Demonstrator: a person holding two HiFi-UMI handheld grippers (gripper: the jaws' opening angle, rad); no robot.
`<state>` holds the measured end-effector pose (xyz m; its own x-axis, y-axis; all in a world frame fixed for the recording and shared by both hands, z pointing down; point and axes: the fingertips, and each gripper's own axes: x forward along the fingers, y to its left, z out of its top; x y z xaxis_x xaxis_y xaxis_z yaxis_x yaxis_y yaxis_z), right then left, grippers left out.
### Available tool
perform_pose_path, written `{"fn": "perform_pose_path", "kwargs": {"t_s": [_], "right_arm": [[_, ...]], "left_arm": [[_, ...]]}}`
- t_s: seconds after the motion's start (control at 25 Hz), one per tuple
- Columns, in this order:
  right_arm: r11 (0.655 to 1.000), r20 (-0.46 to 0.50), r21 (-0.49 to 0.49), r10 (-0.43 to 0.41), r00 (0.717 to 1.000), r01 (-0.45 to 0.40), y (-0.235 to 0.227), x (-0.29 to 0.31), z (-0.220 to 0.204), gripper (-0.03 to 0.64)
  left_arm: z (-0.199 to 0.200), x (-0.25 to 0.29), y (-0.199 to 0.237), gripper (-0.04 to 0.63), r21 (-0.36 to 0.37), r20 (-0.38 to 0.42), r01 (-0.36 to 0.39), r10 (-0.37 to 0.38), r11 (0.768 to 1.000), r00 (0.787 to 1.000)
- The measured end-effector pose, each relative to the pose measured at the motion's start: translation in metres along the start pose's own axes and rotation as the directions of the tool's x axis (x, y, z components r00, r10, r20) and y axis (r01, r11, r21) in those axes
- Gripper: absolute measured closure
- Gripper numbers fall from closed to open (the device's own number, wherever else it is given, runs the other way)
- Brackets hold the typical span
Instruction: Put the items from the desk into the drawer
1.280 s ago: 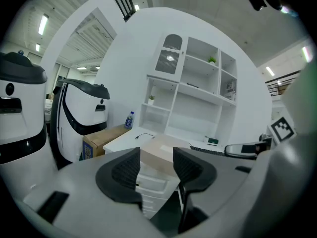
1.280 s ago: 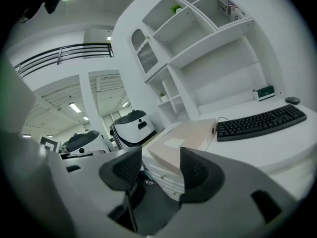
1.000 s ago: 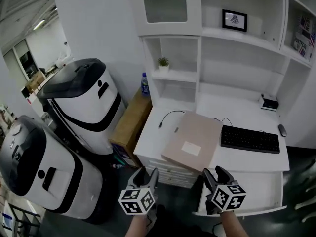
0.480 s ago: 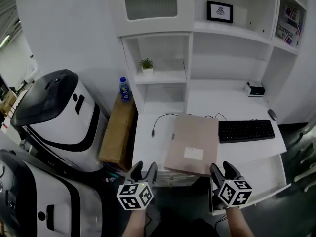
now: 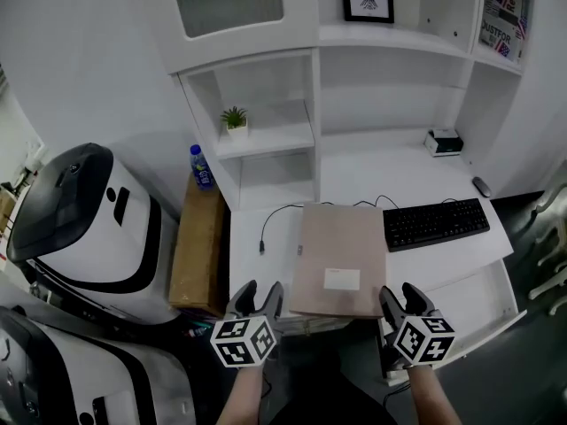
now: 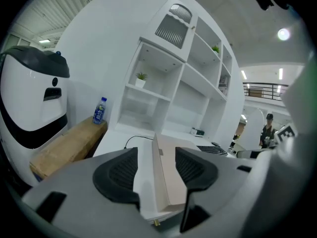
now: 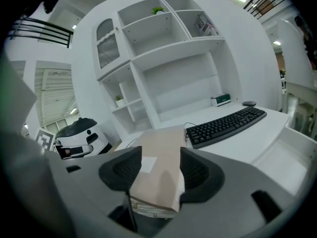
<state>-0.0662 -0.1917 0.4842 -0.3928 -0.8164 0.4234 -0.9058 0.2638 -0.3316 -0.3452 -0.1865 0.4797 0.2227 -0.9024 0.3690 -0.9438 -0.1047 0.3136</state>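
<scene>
One flat beige cardboard folder [image 5: 341, 259] on white counter [image 5: 251, 268] beside one black keyboard [image 5: 435, 223], one open white drawer [image 5: 461, 301] at right, two grippers in front, left gripper [image 5: 256, 290] fingers just opening wider, right gripper [image 5: 400, 292] fingers apart, both empty

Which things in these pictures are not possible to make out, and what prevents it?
- Label on the beige folder: head view, print too small to read.
- Open drawer: head view, its near left corner is hidden behind the right gripper.
- Framed picture on the top shelf: head view, image too small.
- Small device at the desk's back: head view, too small to identify.
</scene>
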Motion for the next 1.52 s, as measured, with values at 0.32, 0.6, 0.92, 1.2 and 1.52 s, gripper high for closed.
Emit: {"fn": "perform_pose_path", "kwargs": {"t_s": [0.32,0.6,0.92,1.2,1.52], "right_arm": [[0.999,-0.030,0.021,-0.031,0.999,0.032,-0.019,0.023,-0.002,0.388],[0.998,-0.049,0.038,-0.046,0.998,0.048,-0.029,0.037,-0.004,0.388],[0.996,-0.056,0.061,-0.060,0.997,0.064,-0.046,0.041,-0.002,0.388],[0.995,-0.067,0.079,-0.054,0.996,0.059,-0.051,0.044,-0.004,0.388],[0.997,-0.111,0.072,0.001,0.994,0.007,-0.045,0.069,-0.012,0.379]], "left_arm": [[-0.006,0.049,-0.007,0.371,0.005,-0.076,0.032,-0.032,0.999,0.997],[-0.025,0.086,-0.014,0.364,-0.006,-0.179,0.065,-0.065,0.998,0.982],[-0.055,0.110,-0.027,0.357,-0.050,-0.301,0.100,-0.111,0.994,0.947],[-0.069,0.117,-0.033,0.357,-0.130,-0.342,0.132,-0.169,0.983,0.924],[-0.070,0.117,-0.030,0.357,-0.123,-0.375,0.120,-0.158,0.985,0.913]]}}
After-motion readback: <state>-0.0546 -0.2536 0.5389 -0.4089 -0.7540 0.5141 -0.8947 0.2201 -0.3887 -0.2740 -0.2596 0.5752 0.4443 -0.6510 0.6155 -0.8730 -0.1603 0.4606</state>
